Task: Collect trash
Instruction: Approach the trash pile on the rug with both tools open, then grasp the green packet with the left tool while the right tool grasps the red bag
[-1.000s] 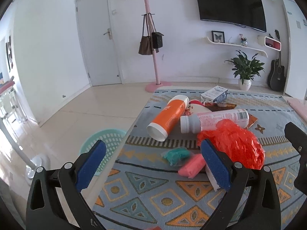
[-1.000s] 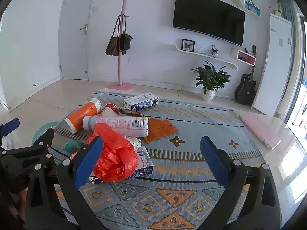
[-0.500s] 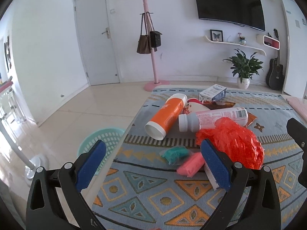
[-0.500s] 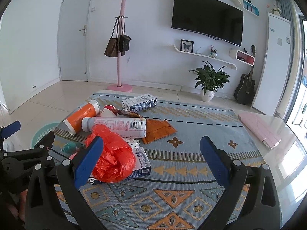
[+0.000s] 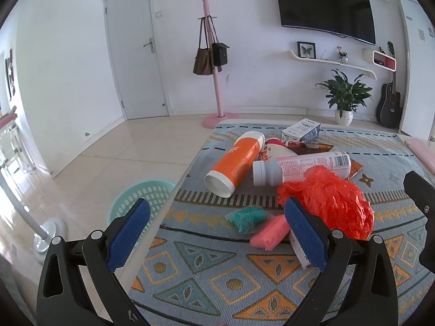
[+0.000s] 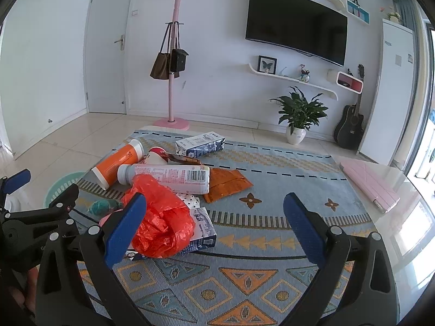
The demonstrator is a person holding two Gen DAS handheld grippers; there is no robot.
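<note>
Patterned rug (image 6: 272, 168) on tiled floor, TV wall behind. Trash heaped at rug's left edge, just beside teal basket (image 5: 152, 193), presumably for short transfers: orange bottle (image 5: 236, 163), pink-labelled bottle (image 5: 301, 165), red bag (image 5: 329, 203), pink wrapper (image 5: 269, 232). Left gripper (image 5: 217, 233) and right gripper (image 6: 214, 226) spread, empty, above rug.
</note>
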